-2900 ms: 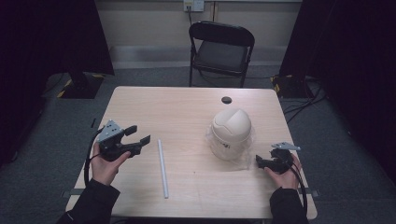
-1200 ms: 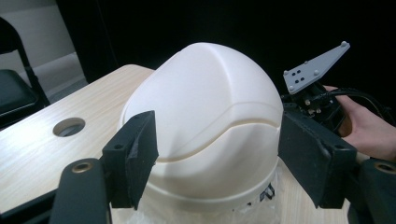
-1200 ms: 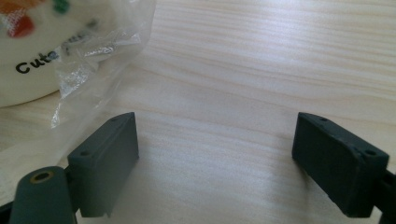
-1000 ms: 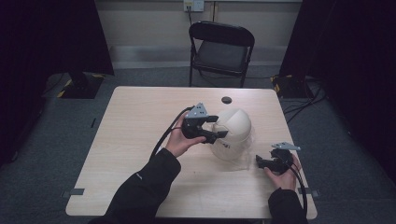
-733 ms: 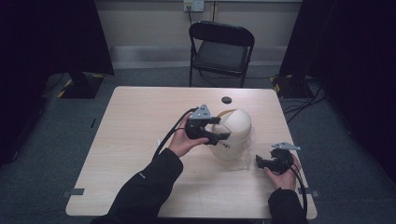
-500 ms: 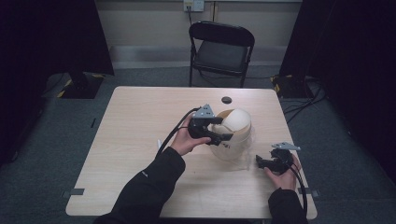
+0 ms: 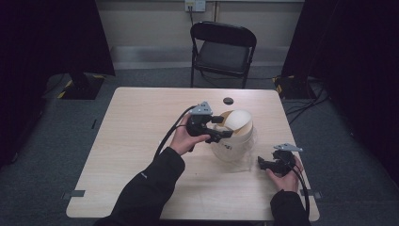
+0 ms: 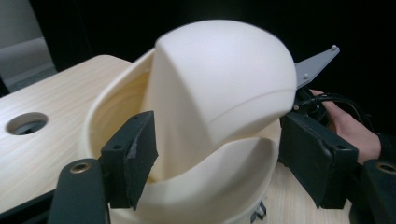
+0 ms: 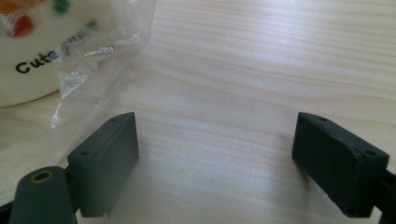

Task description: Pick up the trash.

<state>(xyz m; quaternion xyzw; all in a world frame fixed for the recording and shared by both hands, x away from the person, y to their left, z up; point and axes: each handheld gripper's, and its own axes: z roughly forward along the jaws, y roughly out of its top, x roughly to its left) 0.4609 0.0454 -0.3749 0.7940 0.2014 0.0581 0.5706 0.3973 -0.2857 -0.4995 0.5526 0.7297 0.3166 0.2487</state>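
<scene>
A cream bin with a domed swing lid stands right of the table's middle, wrapped in clear plastic. My left gripper reaches over it from the left and is open. In the left gripper view my left gripper has one jaw on each side of the tilted lid, and I cannot tell whether either touches it. My right gripper rests open on the table to the right of the bin. In the right gripper view, bare wood lies between the wide-apart jaws of my right gripper, and the bin shows at the upper left.
The wooden table has a round hole near its far edge. A black folding chair stands behind the table. Crinkled plastic wrap spreads from the bin's foot onto the wood. Cables trail from both grippers.
My left gripper has moved from the table's left side across to the bin and now straddles its lid, which has tilted. The right gripper has stayed put.
</scene>
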